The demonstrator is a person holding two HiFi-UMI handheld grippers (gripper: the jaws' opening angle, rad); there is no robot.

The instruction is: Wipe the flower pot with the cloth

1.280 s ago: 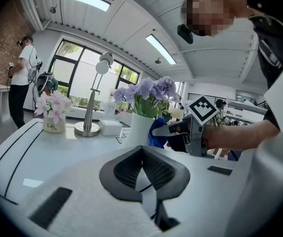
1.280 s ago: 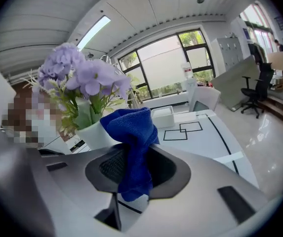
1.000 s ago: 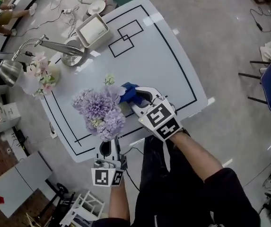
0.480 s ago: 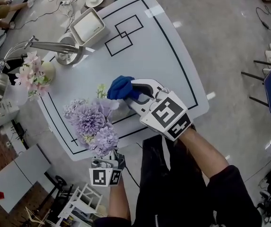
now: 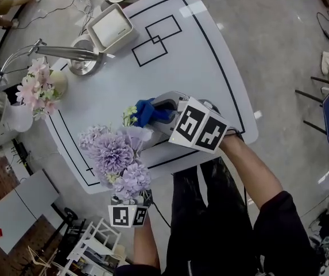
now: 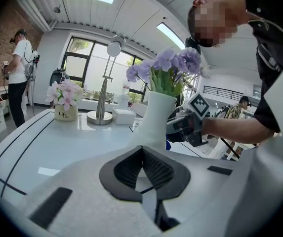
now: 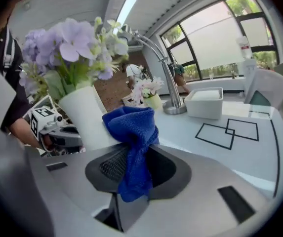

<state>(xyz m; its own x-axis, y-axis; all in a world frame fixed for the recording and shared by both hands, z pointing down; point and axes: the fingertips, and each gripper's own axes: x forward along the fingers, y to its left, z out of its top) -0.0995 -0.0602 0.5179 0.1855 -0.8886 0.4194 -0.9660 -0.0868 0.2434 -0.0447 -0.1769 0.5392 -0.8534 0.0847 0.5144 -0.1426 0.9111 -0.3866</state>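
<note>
- A white surface [image 5: 204, 68] marked with black lines is seen from above, with a person standing at its near edge.
- The flower pot [image 6: 153, 120], tall, white and upright, stands close to that near edge, just in front of the person.
- Purple flowers [image 5: 115, 157] fill the flower pot and hide most of it from overhead.
- The right hand-held gripper [image 5: 161, 111] is clenched on a bunched blue cloth [image 7: 131, 132]. The cloth rises above the jaws and hangs down between them.
- The cloth sits just beside the pot's side, on the far side from the person.
- The left hand-held gripper [image 6: 142, 149] has its jaws drawn together with nothing between them. It points at the base of the flower pot from the near side. Whether its tips touch the pot is unclear, since the pot begins right where they meet.
- Farther back on the surface stand a silver desk lamp [image 5: 66, 53], a white box [image 5: 111, 27] and a small pot of pink flowers [image 5: 41, 88], all well apart from the flower pot.
</note>
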